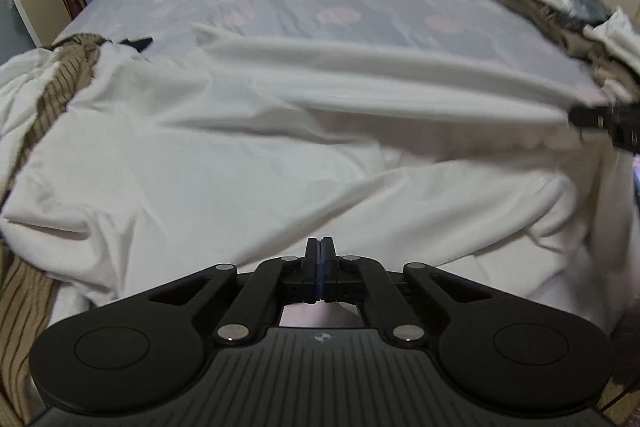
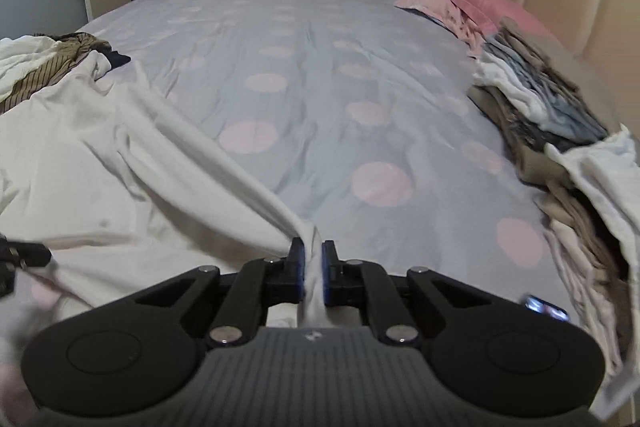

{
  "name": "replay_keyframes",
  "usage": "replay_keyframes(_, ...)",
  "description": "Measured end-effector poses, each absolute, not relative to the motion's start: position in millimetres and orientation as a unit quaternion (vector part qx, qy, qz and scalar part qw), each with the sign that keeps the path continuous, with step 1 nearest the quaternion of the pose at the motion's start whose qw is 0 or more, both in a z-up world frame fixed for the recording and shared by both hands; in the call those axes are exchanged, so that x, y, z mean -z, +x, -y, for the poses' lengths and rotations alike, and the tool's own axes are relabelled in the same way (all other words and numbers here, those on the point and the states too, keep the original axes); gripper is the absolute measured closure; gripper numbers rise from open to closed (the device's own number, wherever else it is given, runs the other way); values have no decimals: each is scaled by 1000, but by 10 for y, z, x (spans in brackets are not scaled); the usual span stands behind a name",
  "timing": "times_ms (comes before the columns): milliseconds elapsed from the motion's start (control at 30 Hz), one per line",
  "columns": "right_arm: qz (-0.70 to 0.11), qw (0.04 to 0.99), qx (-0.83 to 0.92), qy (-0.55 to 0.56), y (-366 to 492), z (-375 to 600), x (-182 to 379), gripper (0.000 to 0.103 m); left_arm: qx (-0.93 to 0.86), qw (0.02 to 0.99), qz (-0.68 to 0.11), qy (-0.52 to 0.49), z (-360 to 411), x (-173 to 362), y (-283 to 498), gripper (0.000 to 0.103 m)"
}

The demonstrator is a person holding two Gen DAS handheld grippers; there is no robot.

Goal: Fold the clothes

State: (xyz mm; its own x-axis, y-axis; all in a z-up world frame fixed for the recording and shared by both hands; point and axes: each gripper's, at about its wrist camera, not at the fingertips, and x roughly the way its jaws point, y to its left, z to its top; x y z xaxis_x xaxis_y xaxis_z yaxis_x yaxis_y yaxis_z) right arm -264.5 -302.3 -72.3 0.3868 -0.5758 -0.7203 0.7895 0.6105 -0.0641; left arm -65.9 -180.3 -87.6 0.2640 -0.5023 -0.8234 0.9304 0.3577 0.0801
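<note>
Right wrist: right gripper pinches white garment edge; left gripper closed, perhaps gripping it.

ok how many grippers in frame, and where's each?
2. Left gripper: shut, over the white garment's near edge, no cloth visible between its pads. Right gripper: shut on a bunched corner of that garment, nearer the folded stack.

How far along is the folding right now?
Done: a folded stack sits by the headboard. In hand: the white garment, pinched by the right gripper; the left gripper is shut at its near edge, grip unclear. Left: the striped and white heap.
</note>
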Motion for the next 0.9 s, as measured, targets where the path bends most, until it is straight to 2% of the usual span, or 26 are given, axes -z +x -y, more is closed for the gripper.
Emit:
replay_keyframes(367,-418,789,415,173,-3480,2375,304,95,492,738,-358,292,1355,378,-668,103)
replay_keyframes(600,-473,785,365,160,-3519,2154,414,91,453,762,-363,288,1252,255,-256,102)
replay_keyframes(667,-468,794,359,150,-3468,2167,351,87,444,769,-359,287,1249,199,-123,95)
replay_keyframes(733,-455,806,350,141,-3414,2212,248,79,437,775,-350,293,1261,161,-4,85)
replay_keyframes(767,-447,814,346,133,-3378,2252,178,73,433,779,-343,296,1276,148,60,84)
replay_keyframes(867,-429,834,333,99,-3192,2377,16,69,424,790,-326,300,1365,144,266,76)
replay_keyframes(900,-424,839,329,91,-3112,2435,-21,67,428,789,-326,297,1423,163,330,69)
